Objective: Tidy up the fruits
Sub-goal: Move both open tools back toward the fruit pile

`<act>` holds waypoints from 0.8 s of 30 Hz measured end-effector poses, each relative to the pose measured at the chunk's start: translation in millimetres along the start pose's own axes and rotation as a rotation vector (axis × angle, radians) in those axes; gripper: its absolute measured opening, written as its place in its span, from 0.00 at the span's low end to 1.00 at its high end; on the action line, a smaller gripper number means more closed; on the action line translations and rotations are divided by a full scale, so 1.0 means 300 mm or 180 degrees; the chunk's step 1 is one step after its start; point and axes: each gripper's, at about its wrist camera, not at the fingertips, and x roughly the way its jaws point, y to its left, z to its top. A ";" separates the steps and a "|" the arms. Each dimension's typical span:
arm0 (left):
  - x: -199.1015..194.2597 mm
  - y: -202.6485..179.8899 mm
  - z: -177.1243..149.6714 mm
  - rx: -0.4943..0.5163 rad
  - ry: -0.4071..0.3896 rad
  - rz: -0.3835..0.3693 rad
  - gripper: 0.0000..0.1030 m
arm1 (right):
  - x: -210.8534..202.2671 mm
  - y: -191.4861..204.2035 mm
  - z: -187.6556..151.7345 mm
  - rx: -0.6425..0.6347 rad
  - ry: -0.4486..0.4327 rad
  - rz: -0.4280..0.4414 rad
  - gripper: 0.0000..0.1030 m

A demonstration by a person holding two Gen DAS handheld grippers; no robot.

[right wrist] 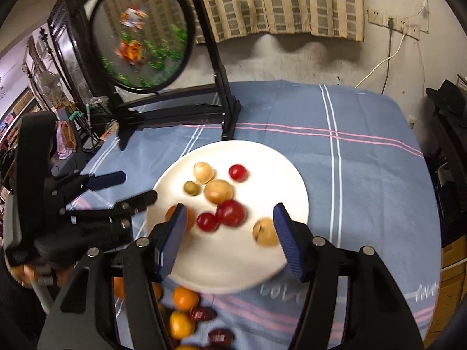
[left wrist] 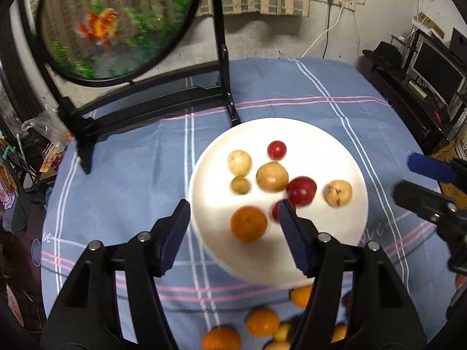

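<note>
A white plate [left wrist: 321, 134] on the blue checked cloth holds several fruits: an orange [left wrist: 248, 223], red fruits [left wrist: 301, 190] and yellow-brown ones [left wrist: 272, 176]. My left gripper [left wrist: 233, 221] is open and empty, hovering over the plate's near edge with the orange between its fingers' line. My right gripper [right wrist: 229, 224] is open and empty above the plate [right wrist: 262, 157], with red fruits [right wrist: 230, 213] and a yellow fruit [right wrist: 265, 231] seen between its fingers. Loose oranges [left wrist: 262, 322] and dark red fruits [right wrist: 201, 313] lie on the cloth in front of the plate.
A black stand with a round fish picture [left wrist: 116, 23] stands at the table's back left, its foot [left wrist: 233, 116] close to the plate. The right gripper shows at the right edge of the left wrist view [left wrist: 432, 183]. Shelves and clutter surround the table.
</note>
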 end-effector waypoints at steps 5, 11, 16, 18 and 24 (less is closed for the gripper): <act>-0.096 0.031 -0.154 0.0068 0.0021 -0.0006 0.64 | -0.094 0.030 -0.192 -0.0103 0.0129 -0.0004 0.60; -0.148 0.029 -0.385 0.0162 0.0210 -0.0143 0.64 | -0.126 0.031 -0.443 0.0058 0.0464 0.0030 0.60; -0.146 0.044 -0.565 0.0057 0.0484 -0.0300 0.64 | -0.109 0.041 -0.579 0.0209 0.0644 0.0071 0.60; -0.139 0.054 -0.604 -0.0016 0.0574 -0.0288 0.64 | -0.081 0.057 -0.616 0.0194 0.0724 0.0093 0.60; -0.162 0.080 -0.641 -0.0107 0.0592 -0.0279 0.66 | 0.012 0.139 -0.636 0.0111 0.0825 0.0240 0.60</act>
